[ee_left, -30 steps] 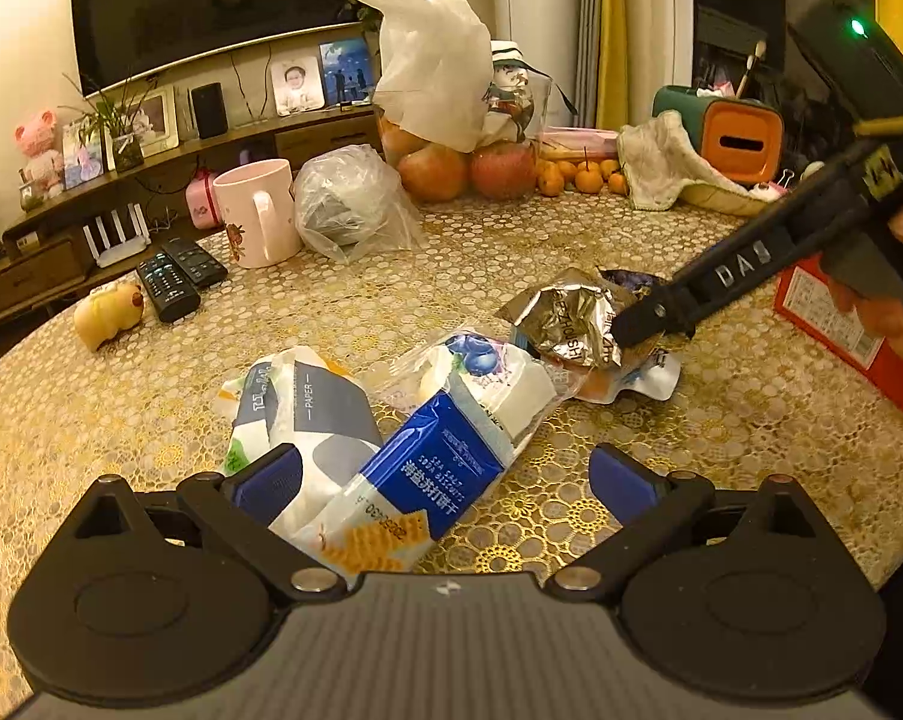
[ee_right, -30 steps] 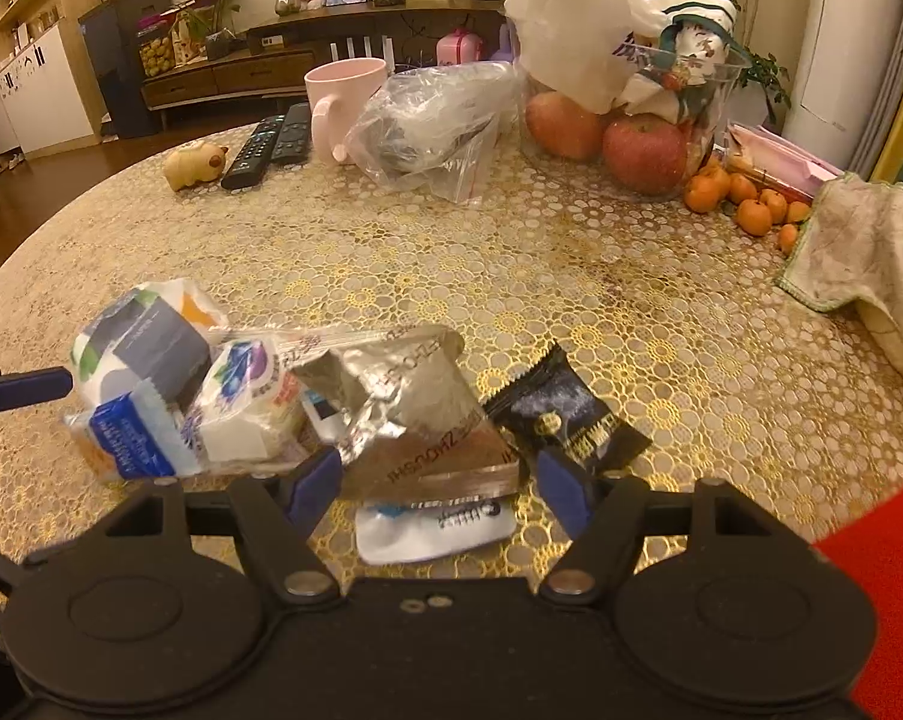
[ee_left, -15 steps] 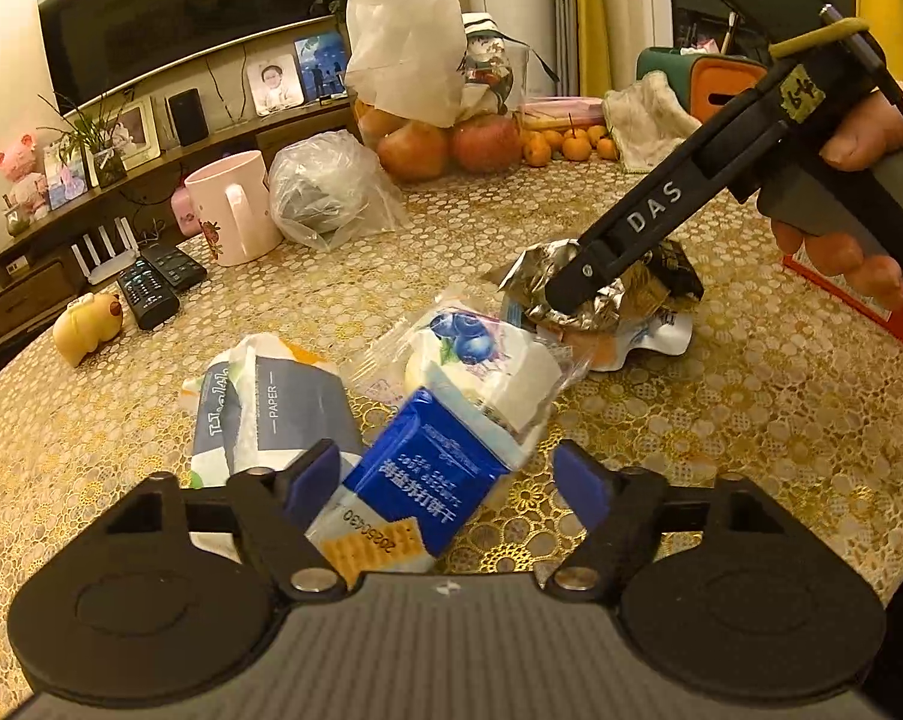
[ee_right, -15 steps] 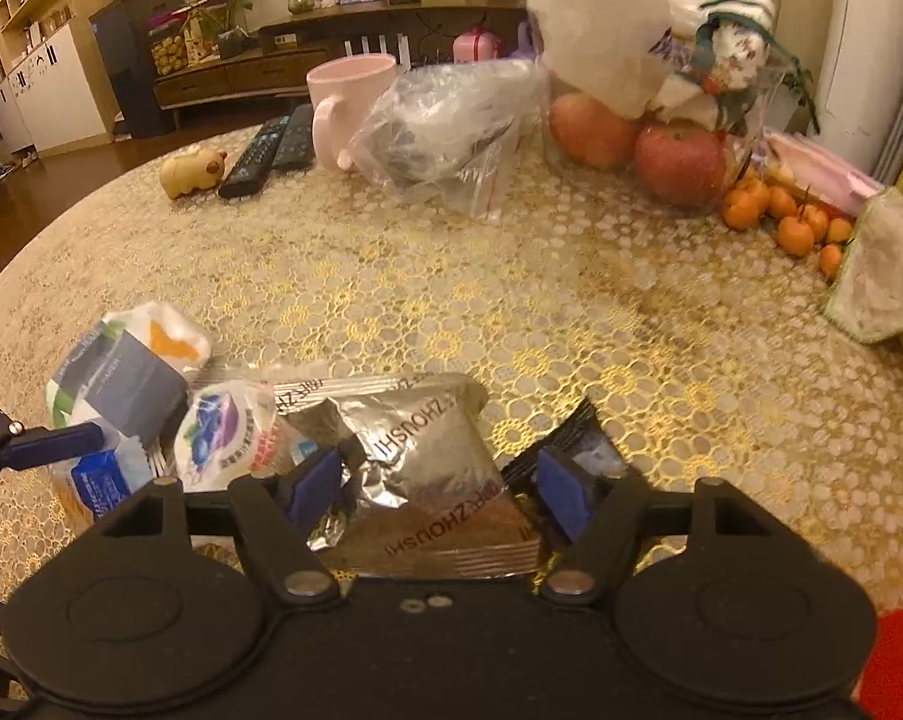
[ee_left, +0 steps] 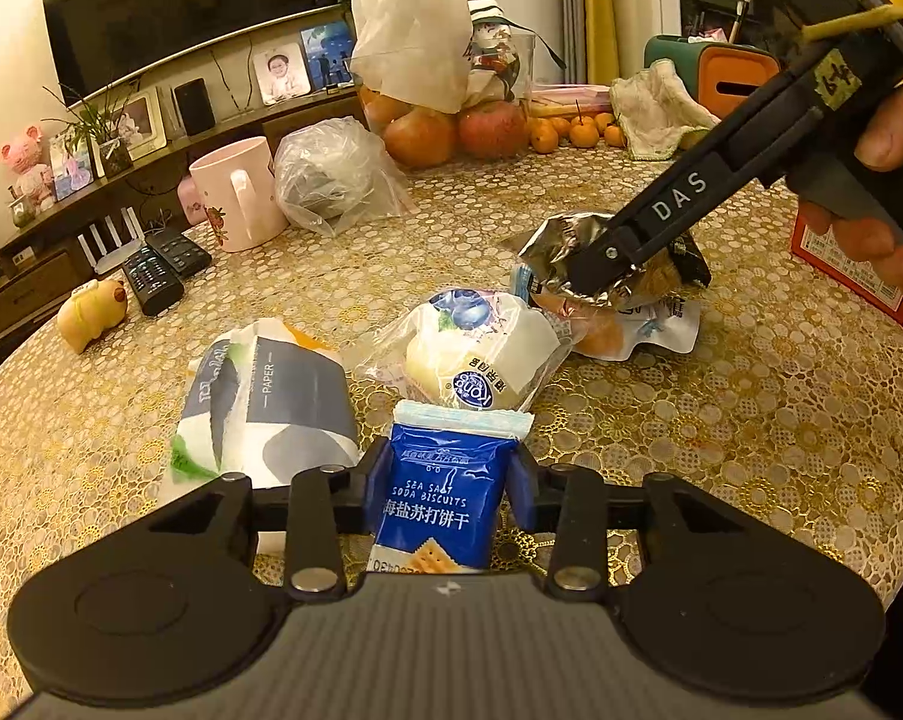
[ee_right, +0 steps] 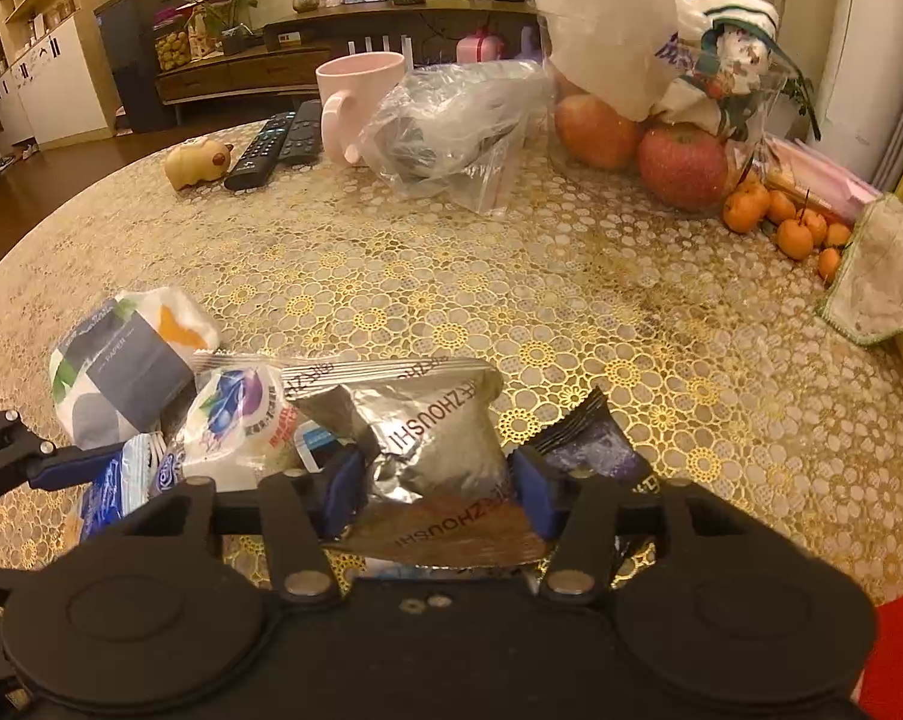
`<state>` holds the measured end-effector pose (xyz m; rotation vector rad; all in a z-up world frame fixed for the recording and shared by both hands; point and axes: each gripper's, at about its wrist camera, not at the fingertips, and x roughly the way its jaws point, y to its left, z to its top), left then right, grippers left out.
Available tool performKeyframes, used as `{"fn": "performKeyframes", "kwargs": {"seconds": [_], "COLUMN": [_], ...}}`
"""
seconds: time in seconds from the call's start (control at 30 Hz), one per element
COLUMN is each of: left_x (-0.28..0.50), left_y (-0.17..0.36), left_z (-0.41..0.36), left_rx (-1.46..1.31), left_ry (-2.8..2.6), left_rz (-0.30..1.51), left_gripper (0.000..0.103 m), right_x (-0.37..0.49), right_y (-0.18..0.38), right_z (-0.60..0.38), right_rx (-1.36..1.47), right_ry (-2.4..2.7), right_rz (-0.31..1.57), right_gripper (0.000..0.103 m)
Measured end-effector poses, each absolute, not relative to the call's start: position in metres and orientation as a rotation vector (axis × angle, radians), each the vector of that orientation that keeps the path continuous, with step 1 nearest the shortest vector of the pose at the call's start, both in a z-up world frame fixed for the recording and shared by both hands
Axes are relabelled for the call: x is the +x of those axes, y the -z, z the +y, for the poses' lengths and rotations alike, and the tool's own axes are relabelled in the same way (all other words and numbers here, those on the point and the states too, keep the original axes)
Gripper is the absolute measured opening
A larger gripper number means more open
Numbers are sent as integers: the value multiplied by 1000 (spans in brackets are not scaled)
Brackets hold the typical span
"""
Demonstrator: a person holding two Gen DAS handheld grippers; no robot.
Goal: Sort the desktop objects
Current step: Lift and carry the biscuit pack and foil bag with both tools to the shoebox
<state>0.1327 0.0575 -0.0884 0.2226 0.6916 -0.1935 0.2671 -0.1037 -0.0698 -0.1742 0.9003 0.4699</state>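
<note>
A blue soda biscuit packet [ee_left: 445,498] lies at the near edge of the pile, and my left gripper [ee_left: 449,480] is closing with its pads pressing both sides of it. Just behind it are a blueberry bread bag [ee_left: 481,354] and a tissue pack [ee_left: 271,402]. My right gripper [ee_right: 439,489] is closing on a crumpled silver foil packet [ee_right: 433,438], its pads touching the foil on either side. In the left wrist view the right gripper [ee_left: 589,276] reaches down onto that foil packet [ee_left: 565,234]. A small black sachet [ee_right: 589,438] lies beside the right finger.
On the gold-patterned round table [ee_right: 511,276], a pink mug [ee_right: 361,102], two remotes [ee_right: 271,144], a toy pig [ee_right: 196,162] and a clear plastic bag [ee_right: 451,126] stand at the back. Apples [ee_right: 679,165], small oranges [ee_right: 793,228] and a cloth [ee_right: 883,276] lie right. A red box [ee_left: 853,264] sits beside the person's hand.
Both grippers have narrowed from wide open. The left one now clamps the blue biscuit packet, which has turned upright between the pads. The right one has settled around the silver foil packet.
</note>
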Motion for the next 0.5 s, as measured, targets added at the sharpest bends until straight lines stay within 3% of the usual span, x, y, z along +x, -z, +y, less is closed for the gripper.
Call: {"fn": "performKeyframes", "kwargs": {"seconds": [0.13,0.5], "left_x": [129,109], "left_y": [84,64], "left_z": [58,47], "left_rx": [209,219], "left_ry": [191,190], "left_rz": [684,658], "left_gripper": [37,35], "right_x": [260,229], "right_y": [64,45], "right_z": [-106,-118], "right_rx": [-178,-168], "right_ry": [-472,-485], "right_rz": [900,882], "right_gripper": [45,44]}}
